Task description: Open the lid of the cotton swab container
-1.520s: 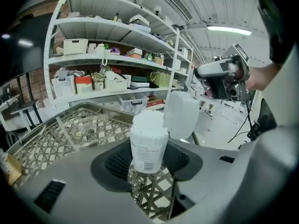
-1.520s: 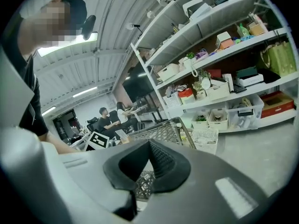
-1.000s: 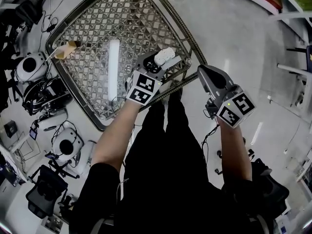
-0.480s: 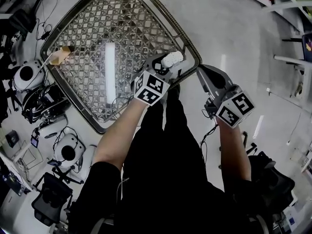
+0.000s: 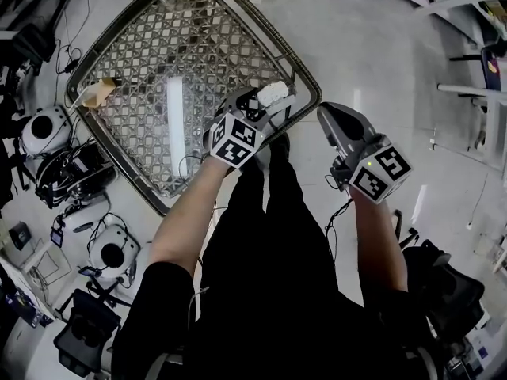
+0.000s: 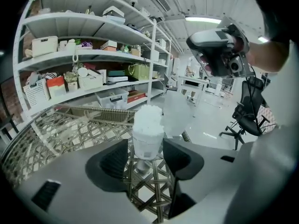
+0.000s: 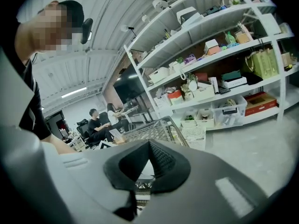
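Wire-lattice cart | left gripper opening around cylindrical swab container | right gripper closed

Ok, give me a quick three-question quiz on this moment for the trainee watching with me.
1. True or false: the right gripper holds the cotton swab container.
2. Which gripper has the container between its jaws? A) left gripper B) right gripper C) neither
3. Fill in: the lattice under the container is part of a wire ____.

Key
1. False: it is shut on nothing.
2. A: its jaws are opening with the container between them.
3. Basket: the wire basket.
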